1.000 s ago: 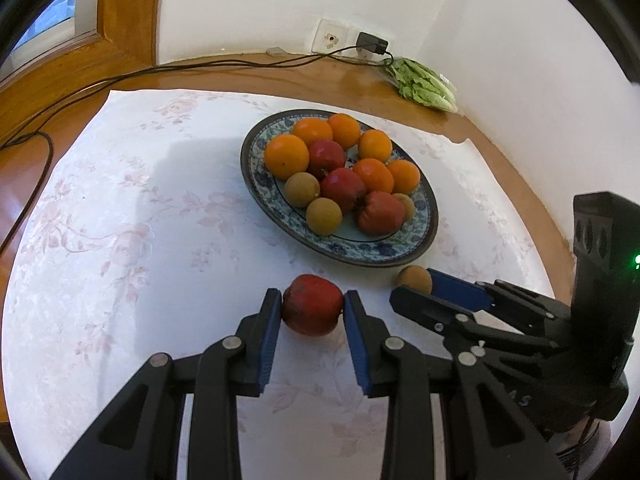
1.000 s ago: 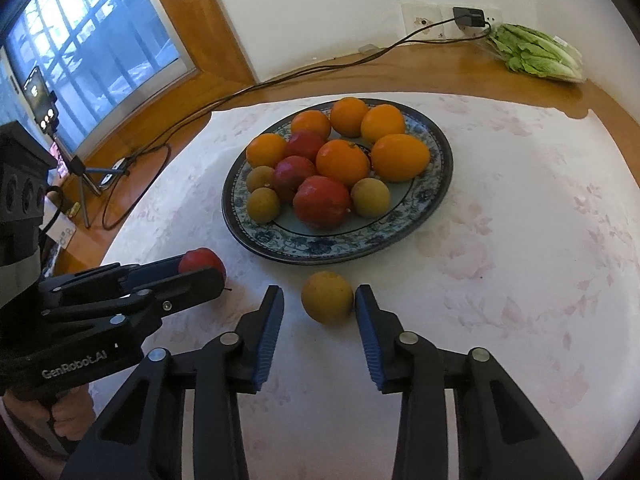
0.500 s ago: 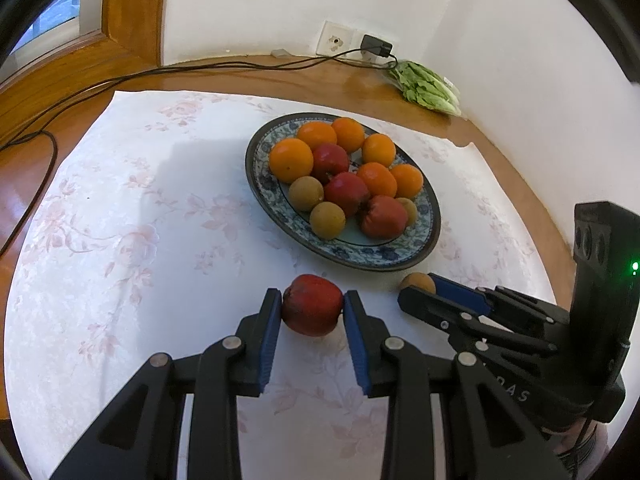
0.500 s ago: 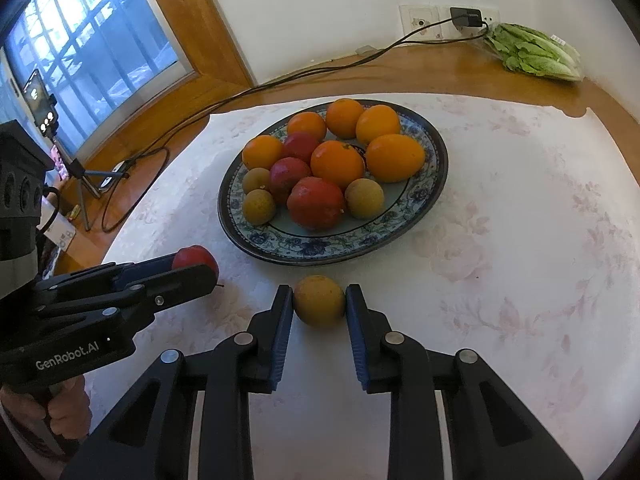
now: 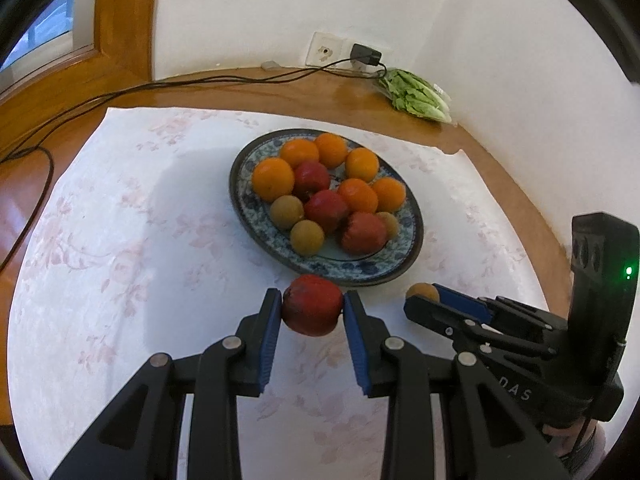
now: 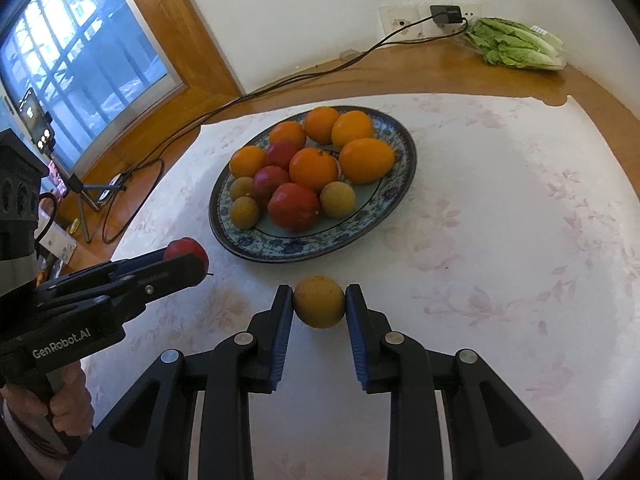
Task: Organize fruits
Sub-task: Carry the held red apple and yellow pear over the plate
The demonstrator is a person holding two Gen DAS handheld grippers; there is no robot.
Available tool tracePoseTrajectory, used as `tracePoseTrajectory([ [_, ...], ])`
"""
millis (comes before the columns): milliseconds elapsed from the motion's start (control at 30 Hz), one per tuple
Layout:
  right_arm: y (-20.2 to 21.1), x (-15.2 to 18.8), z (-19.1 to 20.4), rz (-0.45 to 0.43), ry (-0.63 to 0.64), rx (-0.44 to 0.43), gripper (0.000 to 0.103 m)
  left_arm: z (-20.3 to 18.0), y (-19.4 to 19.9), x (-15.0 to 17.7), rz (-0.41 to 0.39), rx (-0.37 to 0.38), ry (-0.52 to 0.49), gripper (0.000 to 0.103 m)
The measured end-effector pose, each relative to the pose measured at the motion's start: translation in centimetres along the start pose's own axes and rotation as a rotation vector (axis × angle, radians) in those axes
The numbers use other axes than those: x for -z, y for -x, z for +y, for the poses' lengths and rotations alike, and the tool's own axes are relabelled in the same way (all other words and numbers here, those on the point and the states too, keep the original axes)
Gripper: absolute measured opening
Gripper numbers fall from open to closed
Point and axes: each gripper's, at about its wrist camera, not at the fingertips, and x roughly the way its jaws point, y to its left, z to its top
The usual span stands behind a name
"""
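My left gripper (image 5: 313,310) is shut on a red fruit (image 5: 312,309) and holds it just in front of the blue patterned plate (image 5: 400,270). My right gripper (image 6: 319,302) is shut on a round yellow-brown fruit (image 6: 319,301), also near the plate's front rim (image 6: 320,248). The plate holds several oranges, red fruits and small brown fruits. The left gripper with the red fruit (image 6: 185,249) shows at the left of the right wrist view. The right gripper with the yellow-brown fruit (image 5: 421,292) shows at the right of the left wrist view.
The plate sits on a white flowered cloth (image 5: 120,240) over a round wooden table (image 6: 460,64). A bag of lettuce (image 6: 516,44) lies at the far edge by a wall socket with a charger. A black cable (image 6: 280,84) runs across the wood. A window is at the left.
The right gripper has closed on the yellow-brown fruit, which lay free between its open fingers a second ago. Both grippers have moved with their fruits relative to the plate.
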Motion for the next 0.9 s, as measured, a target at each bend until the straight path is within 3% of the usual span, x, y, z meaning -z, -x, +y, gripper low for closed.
tracePoseTrajectory([
  [900, -0.4, -3.9, -0.9, -0.086, 0.046, 0.09, 0.028, -1.4, -3.0, -1.9, -0.016, 0.019, -0.012, 0.033],
])
